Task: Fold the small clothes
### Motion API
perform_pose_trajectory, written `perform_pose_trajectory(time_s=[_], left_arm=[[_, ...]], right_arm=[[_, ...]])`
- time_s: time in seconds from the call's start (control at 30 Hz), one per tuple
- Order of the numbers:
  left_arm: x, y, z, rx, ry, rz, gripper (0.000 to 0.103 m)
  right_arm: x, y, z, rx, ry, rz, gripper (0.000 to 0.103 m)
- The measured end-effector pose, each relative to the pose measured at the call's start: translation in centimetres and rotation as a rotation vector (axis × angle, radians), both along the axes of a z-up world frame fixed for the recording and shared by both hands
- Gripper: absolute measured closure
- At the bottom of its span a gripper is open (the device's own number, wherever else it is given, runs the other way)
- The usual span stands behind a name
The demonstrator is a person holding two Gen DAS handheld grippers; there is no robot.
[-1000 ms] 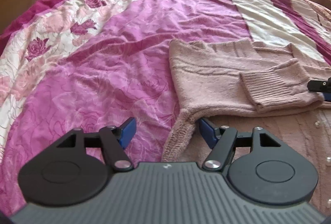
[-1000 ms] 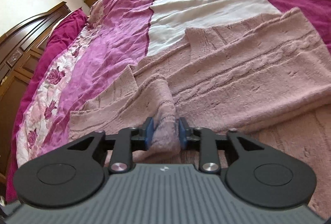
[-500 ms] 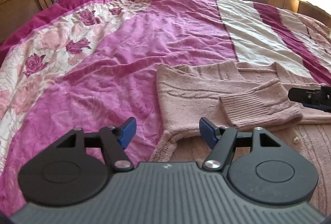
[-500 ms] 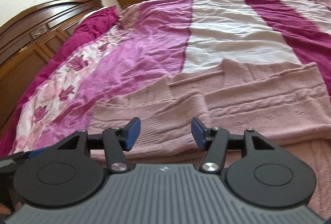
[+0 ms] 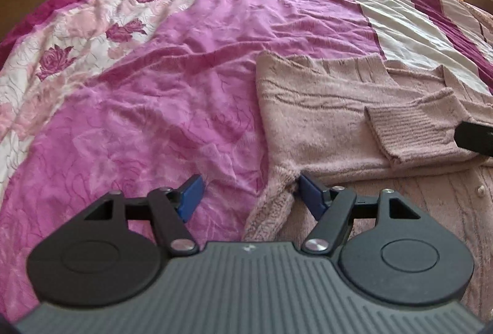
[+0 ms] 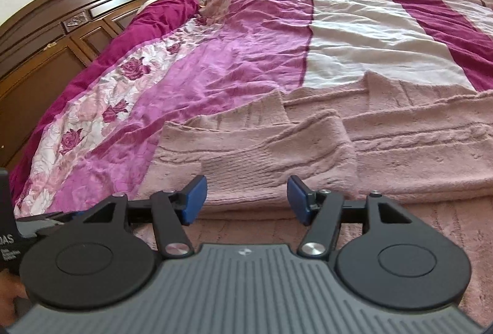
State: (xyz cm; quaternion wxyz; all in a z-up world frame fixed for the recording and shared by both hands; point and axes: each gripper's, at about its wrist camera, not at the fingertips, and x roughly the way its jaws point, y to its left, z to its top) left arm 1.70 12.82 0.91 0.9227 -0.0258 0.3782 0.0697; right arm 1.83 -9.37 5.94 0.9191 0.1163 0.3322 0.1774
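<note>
Low in the left wrist view, the left tongs [image 5: 249, 195] stand spread, their jaws opening; a ribbed edge of the pink sweater [image 5: 323, 106] lies between the blue pads, with the right pad [image 5: 311, 193] just beside the knit and the left pad over bare quilt, so nothing is pinched. Beyond them the sweater spreads across the right half of the frame, one sleeve with its ribbed cuff [image 5: 409, 127] folded over the body. At the right edge a black part of the other tool shows just beside that cuff.

Low in the right wrist view, the right tongs [image 6: 246, 200] are also released, jaws opening, with nothing gripped; the sweater [image 6: 308, 155] lies flat just past the pads. The magenta floral quilt [image 6: 215, 69] covers the bed, and a dark wooden headboard [image 6: 77, 13] stands at upper left.
</note>
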Motion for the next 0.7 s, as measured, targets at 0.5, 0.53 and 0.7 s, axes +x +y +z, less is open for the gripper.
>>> perform_pose_trajectory(time_s=[0.5,0.53,0.7], left_arm=[[-0.3,-0.4,-0.6,0.020,-0.011,-0.006,0.029],[-0.3,-0.4,-0.6,0.020,-0.011,-0.006,0.029],[-0.6,-0.4,-0.2,0.022,-0.010,-0.008,0.031]], right_arm=[[1.7,4.8,-3.0,-0.112,0.007,0.129,0.034],[1.8,5.0,-3.1,-0.131,0.002,0.139,0.035],[1.6,6.1,-4.0,-0.252,-0.044,0.142,0.058]])
